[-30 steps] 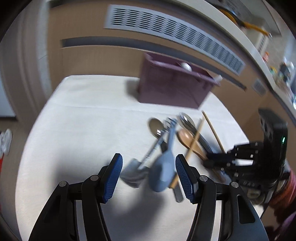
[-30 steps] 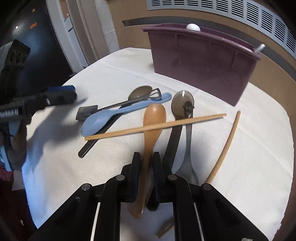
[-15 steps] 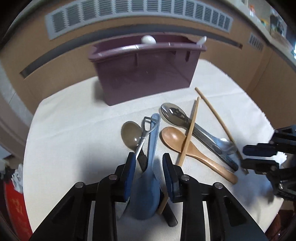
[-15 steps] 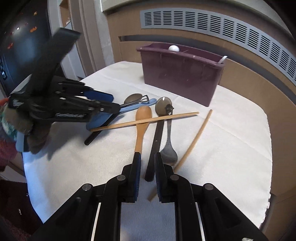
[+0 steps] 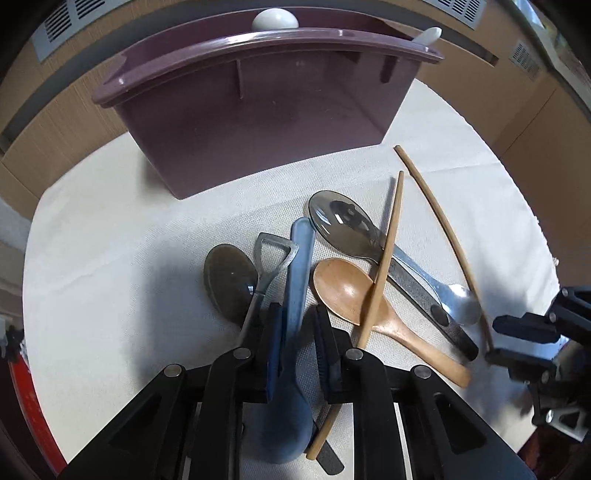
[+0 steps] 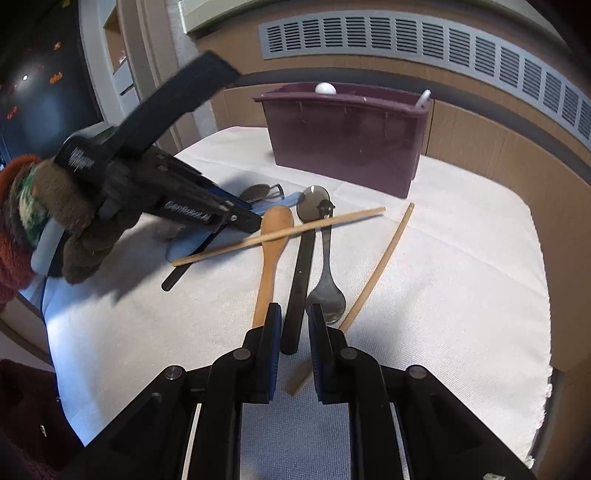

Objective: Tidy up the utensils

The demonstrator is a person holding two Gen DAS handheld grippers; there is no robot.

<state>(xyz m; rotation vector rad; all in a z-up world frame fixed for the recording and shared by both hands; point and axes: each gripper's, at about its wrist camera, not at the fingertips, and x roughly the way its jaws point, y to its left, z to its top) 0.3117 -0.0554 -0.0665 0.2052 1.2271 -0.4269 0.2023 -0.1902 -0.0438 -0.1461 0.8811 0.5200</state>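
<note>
the blue plastic spoon (image 5: 295,295) lies on the white tablecloth (image 5: 110,295) with its handle pointing toward the purple utensil bin (image 5: 258,122) and its bowl near the camera; the left gripper (image 5: 298,325) straddles its handle, the left pad touching it and the right pad a little off, so the fingers are nearly closed around the spoon but whether they truly pinch it i cannot tell. just left of the blue spoon sit a metal bottle opener (image 5: 271,258) and a dark brownish spoon (image 5: 229,280), touching each other. to its right lies a wooden spoon (image 5: 347,291), with one wooden chopstick (image 5: 384,266) crossing over its bowl. beyond that a smoky translucent spoon (image 5: 340,225) and a steel spoon (image 5: 458,299) lie beside a black-handled utensil (image 5: 424,299), and a second chopstick (image 5: 439,221) lies apart on the far right. the bin stands upright at the back of the table, with two white utensil tips (image 5: 275,18) poking over its rim. the right gripper (image 6: 291,325) hovers low over the near end of the black handle (image 6: 299,288), its fingers narrowly parted and holding nothing, the wooden spoon's handle (image 6: 267,280) just beside its left finger.
</note>
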